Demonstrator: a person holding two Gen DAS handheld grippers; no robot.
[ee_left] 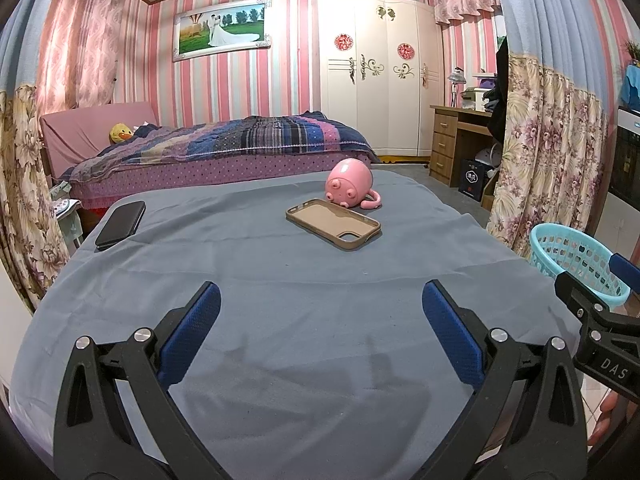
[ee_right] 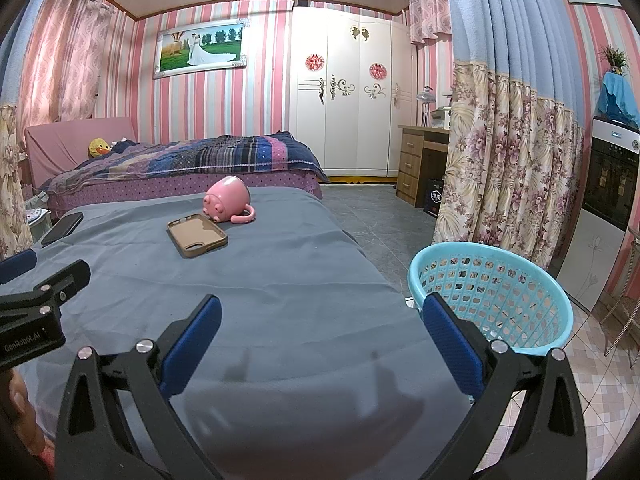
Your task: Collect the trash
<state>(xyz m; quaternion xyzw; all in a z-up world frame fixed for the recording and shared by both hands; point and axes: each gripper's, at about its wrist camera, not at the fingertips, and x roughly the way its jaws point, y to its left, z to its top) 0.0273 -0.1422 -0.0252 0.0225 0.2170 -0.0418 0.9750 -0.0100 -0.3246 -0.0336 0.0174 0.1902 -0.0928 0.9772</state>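
A table under a grey-blue cloth [ee_left: 280,300] [ee_right: 280,300] carries a pink pig-shaped mug [ee_left: 349,185] [ee_right: 226,199] lying on its side, a brown phone case [ee_left: 333,224] [ee_right: 197,235] face up just in front of it, and a black phone [ee_left: 121,225] [ee_right: 62,229] at the far left edge. A turquoise plastic basket [ee_left: 576,264] [ee_right: 490,302] stands beside the table's right side. My left gripper [ee_left: 321,318] hovers open over the near cloth, nothing between its fingers. My right gripper [ee_right: 322,320] is open too, over the table's near right edge, next to the basket.
A bed with a striped quilt [ee_left: 224,144] lies beyond the table. A white wardrobe [ee_left: 376,80], a wooden desk [ee_left: 456,136] and floral curtains [ee_right: 508,152] stand to the right. Tiled floor [ee_right: 384,224] runs between table and curtain. A hand [ee_left: 610,420] shows low right.
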